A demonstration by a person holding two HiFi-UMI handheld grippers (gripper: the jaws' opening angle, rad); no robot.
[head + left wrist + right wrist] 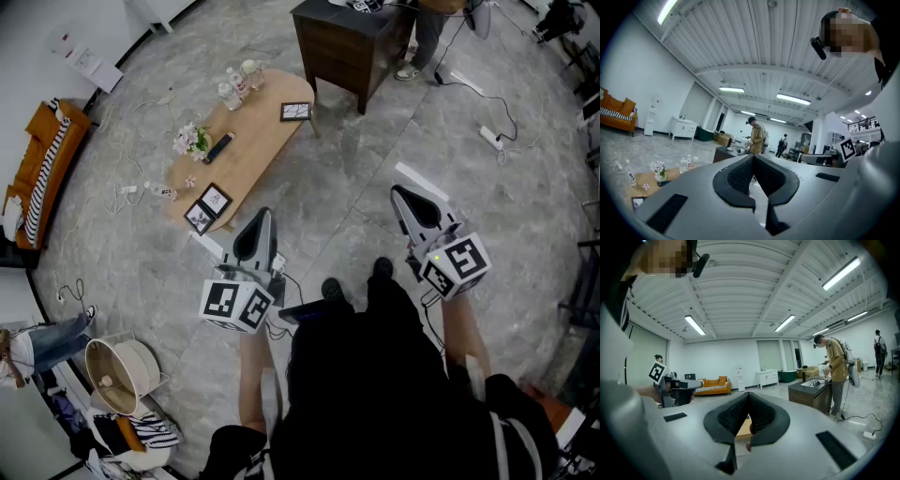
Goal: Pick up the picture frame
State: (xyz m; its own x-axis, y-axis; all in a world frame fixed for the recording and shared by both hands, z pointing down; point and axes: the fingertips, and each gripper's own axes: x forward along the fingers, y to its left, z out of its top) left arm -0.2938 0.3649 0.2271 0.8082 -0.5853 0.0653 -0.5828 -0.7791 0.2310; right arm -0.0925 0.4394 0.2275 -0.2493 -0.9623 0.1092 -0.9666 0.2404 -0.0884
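The person is standing back from the wooden table (255,141), holding the left gripper (263,217) and right gripper (397,192) with jaws pinched together on nothing, while the picture frame (215,200) is lying untouched on the table's near end, so the whole pickup is waiting.

The person wears a black top (375,375) and black shoes (333,289). The left gripper (264,214) and right gripper (399,191) are grey, each with a white marker cube (234,305).
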